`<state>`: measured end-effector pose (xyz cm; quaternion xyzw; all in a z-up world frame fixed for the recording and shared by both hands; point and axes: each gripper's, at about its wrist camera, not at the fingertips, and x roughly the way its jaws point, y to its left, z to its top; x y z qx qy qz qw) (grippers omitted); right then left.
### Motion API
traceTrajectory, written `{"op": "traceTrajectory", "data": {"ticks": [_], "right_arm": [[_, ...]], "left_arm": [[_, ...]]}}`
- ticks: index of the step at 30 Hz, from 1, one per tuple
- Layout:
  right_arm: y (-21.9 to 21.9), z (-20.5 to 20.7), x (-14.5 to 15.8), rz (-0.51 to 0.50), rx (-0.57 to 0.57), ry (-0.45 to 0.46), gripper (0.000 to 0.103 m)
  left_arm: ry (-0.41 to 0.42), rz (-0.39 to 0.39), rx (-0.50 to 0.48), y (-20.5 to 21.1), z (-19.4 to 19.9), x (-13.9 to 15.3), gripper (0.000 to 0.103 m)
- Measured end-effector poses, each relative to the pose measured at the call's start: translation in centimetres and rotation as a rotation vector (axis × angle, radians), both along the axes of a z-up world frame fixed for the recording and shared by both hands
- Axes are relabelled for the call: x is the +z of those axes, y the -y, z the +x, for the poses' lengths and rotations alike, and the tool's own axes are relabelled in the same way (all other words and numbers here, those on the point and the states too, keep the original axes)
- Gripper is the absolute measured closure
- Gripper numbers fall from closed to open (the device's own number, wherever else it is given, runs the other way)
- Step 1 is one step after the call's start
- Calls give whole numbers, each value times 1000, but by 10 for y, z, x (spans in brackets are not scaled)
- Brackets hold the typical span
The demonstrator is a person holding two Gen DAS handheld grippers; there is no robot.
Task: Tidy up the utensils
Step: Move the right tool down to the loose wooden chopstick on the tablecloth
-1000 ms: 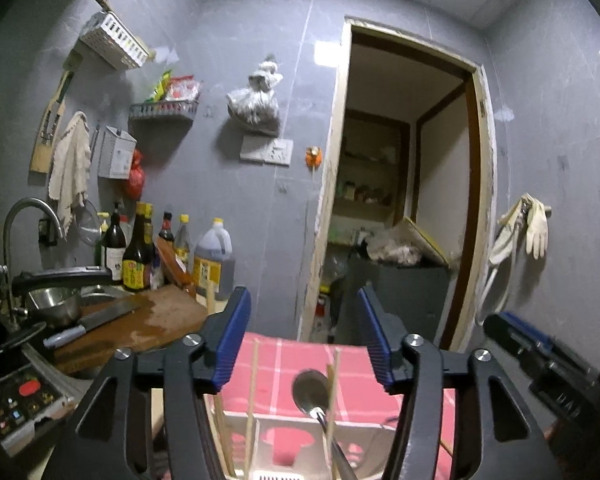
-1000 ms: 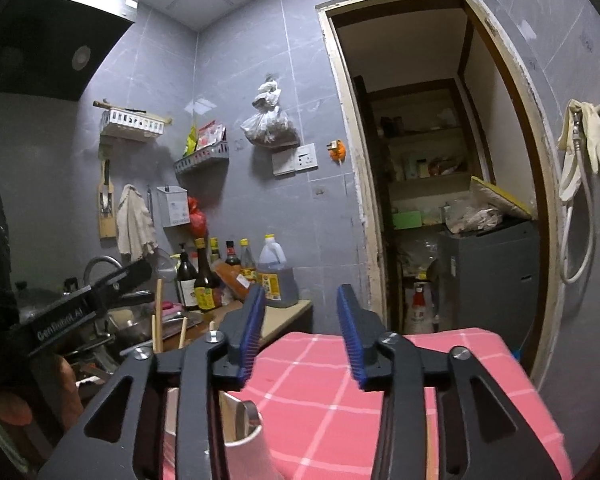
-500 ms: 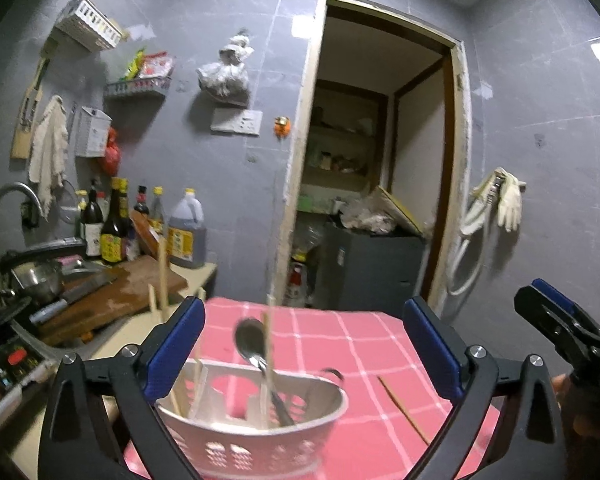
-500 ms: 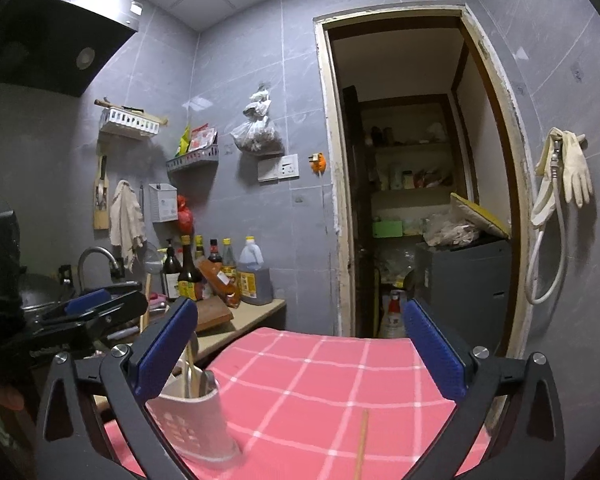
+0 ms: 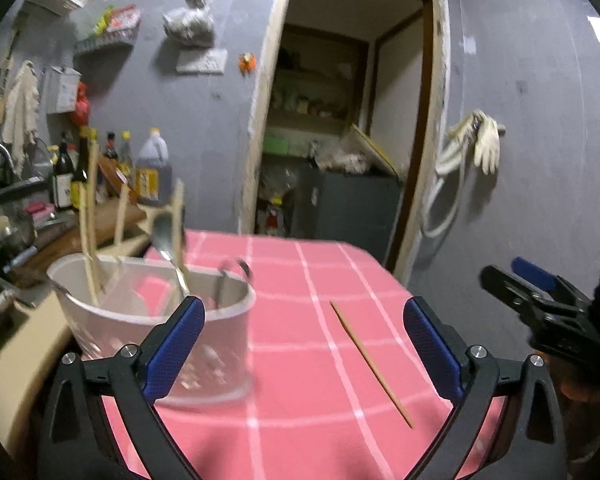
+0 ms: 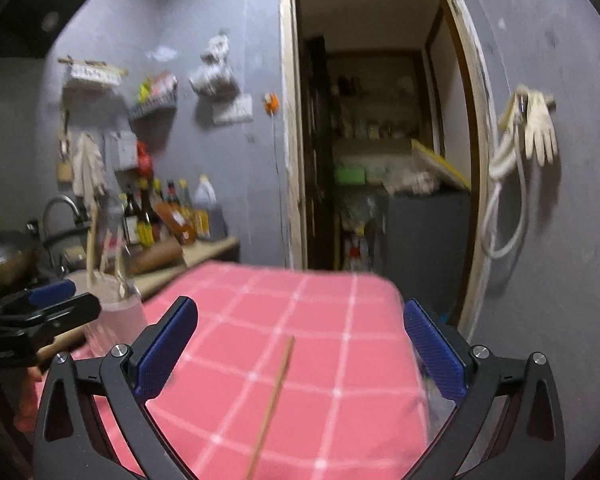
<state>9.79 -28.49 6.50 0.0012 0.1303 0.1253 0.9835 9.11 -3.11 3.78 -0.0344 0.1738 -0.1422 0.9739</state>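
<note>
A white utensil holder (image 5: 160, 328) stands on the pink checked tablecloth (image 5: 300, 280), left of my left gripper (image 5: 302, 344). It holds several wooden chopsticks (image 5: 90, 216) and a metal spoon (image 5: 168, 244). One loose chopstick (image 5: 370, 364) lies on the cloth between the left gripper's open jaws. My right gripper (image 6: 300, 350) is open and empty above the same chopstick (image 6: 274, 396). The holder also shows in the right wrist view (image 6: 114, 304) at far left, behind the other gripper.
A counter (image 5: 60, 240) at left carries bottles (image 5: 152, 172), a cutting board and a sink faucet (image 6: 60, 208). An open doorway (image 6: 380, 140) to a pantry is behind the table. Gloves and a hose (image 5: 472, 152) hang on the right wall.
Both grippers opened wide and pulled back from the holder. The holder now sits to the left, and the loose chopstick on the cloth has come into view between the jaws.
</note>
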Motion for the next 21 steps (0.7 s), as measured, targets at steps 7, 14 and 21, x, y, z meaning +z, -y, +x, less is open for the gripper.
{"op": "traceTrajectory", "data": {"ticks": [7, 14, 21], "right_arm": [[11, 9, -25, 5, -8, -87, 0], [3, 14, -40, -7, 21, -158, 0], [-5, 29, -55, -5, 50, -251, 2]], "left_arm": [[-68, 49, -14, 19, 5, -26, 5], [-123, 46, 16, 3, 4, -41, 5], [-174, 32, 86, -27, 1, -49, 5]]}}
